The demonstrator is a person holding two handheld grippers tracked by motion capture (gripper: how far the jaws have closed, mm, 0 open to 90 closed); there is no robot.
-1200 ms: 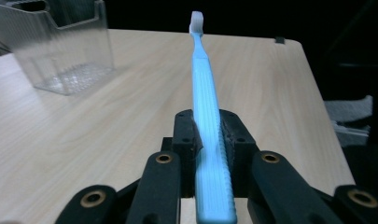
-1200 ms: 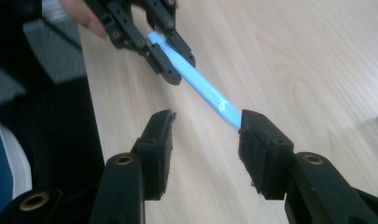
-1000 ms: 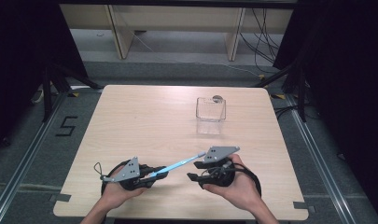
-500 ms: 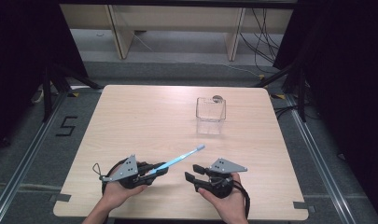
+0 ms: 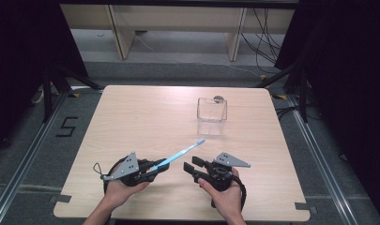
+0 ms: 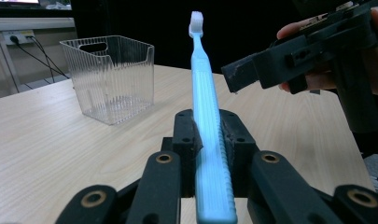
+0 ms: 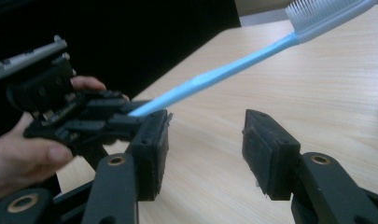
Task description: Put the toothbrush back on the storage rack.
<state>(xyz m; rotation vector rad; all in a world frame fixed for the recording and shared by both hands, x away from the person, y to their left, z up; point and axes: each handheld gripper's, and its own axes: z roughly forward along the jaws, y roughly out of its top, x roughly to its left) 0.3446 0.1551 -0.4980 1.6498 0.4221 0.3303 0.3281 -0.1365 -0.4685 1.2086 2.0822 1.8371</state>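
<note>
Since a second ago the right gripper (image 5: 191, 168) has let go of the toothbrush (image 5: 180, 152) and drawn back, jaws apart. Now the left gripper (image 5: 155, 171) alone clamps its handle, bristles angled up over the counter (image 5: 145, 117) toward the bin (image 5: 212, 110).

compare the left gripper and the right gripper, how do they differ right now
The left gripper is shut on the blue toothbrush, clamping its handle; the right gripper holds nothing, its jaws spread wide. The left gripper points up and right toward the clear bin; the right gripper points left, toward the left gripper. Both are black, carry a grey three-cornered plate, and sit in a hand near the table's near edge.
</note>
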